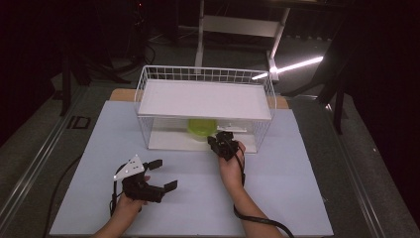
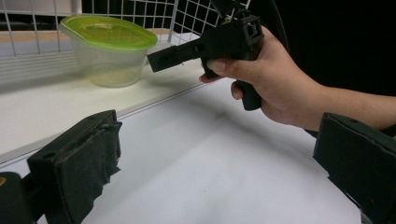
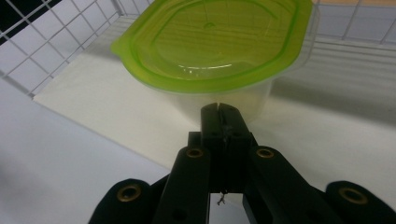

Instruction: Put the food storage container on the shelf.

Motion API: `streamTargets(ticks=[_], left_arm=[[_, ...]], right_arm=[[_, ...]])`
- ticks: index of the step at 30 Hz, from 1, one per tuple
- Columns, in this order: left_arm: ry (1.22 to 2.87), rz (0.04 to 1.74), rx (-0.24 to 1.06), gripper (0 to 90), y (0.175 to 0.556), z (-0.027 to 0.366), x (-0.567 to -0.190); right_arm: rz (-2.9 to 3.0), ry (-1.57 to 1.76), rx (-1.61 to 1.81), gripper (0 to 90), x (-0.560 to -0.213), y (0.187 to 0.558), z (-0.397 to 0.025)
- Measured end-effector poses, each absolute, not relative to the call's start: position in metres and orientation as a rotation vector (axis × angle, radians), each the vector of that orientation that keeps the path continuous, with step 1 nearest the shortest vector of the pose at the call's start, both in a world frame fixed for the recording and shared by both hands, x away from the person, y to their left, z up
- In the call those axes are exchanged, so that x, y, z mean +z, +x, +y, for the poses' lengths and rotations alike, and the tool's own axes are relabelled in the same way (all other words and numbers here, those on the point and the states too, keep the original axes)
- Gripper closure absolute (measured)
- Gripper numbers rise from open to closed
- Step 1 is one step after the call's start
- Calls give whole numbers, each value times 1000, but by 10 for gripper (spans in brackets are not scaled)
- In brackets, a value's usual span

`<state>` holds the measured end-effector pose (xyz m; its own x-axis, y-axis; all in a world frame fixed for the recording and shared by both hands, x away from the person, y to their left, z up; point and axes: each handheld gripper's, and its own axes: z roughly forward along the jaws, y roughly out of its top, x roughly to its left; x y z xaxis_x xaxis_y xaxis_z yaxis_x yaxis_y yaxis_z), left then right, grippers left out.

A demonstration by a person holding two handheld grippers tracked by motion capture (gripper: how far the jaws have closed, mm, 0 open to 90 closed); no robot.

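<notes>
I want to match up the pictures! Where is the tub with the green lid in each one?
High view: the tub sits in the middle, on the lower shelf of the white wire rack.
Left gripper view: the tub is at the upper left.
Right gripper view: the tub is at the top, just beyond the shut right tongs.
Shared landmark: the rack's white wire grid.

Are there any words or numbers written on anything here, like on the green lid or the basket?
None can be read.
The green lid of the clear container has raised moulded shapes, but no letters can be made out.
The white wire basket, the table and both hand-held grippers, left and right, carry no visible labels.
A dark mark on the floor left of the table could be a sign, but it is too blurred to read.
</notes>
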<state>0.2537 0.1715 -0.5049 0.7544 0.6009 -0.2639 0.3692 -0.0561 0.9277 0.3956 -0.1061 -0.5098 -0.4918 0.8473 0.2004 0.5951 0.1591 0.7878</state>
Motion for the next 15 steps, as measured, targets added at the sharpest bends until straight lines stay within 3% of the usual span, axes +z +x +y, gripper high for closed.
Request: streamTargets(ticks=[15], left_arm=[[1665,787,225,15,254,173,-502]], right_arm=[[2175,1337,1266,874,-504,374,-118]])
